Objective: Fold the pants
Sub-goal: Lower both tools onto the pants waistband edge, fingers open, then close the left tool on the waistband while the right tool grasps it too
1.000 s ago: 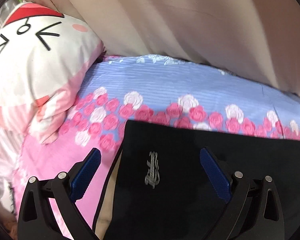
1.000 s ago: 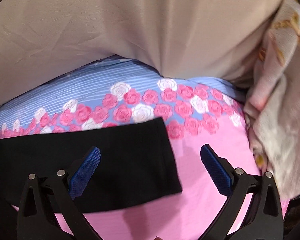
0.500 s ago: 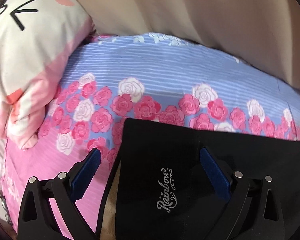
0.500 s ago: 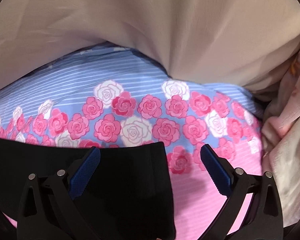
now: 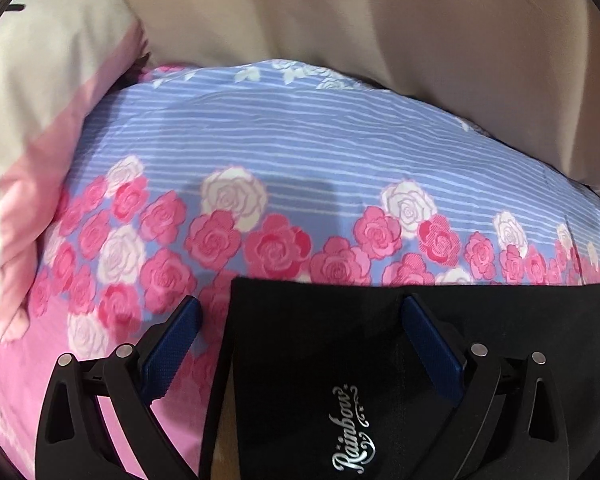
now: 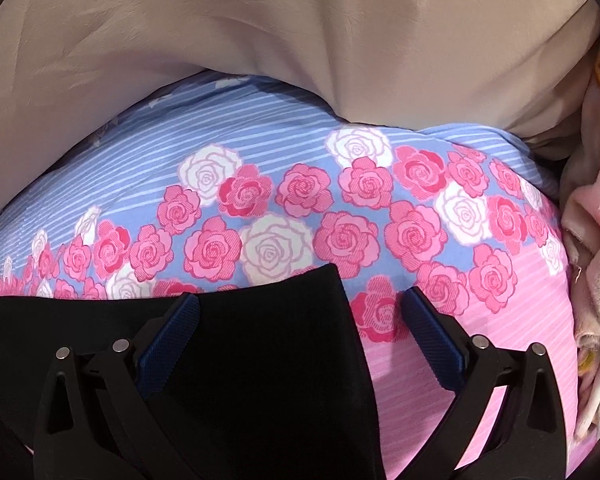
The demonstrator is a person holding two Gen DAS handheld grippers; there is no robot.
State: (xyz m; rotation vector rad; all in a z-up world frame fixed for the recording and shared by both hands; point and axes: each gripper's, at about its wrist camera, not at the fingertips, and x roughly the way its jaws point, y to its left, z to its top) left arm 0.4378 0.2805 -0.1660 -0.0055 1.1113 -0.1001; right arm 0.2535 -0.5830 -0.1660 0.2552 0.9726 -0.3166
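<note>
With both wide-open grippers, left gripper and right gripper, over the black pants' far corners: lower squarely, pinch evenly.

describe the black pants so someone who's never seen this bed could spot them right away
Start at the rose-print bedsheet, blue-striped higher up and pink nearer the cameras. The pants lie flat across its near part, under both grippers. They are the only black item, with a silver "Rainbow" script logo at the end below the left gripper.
</note>
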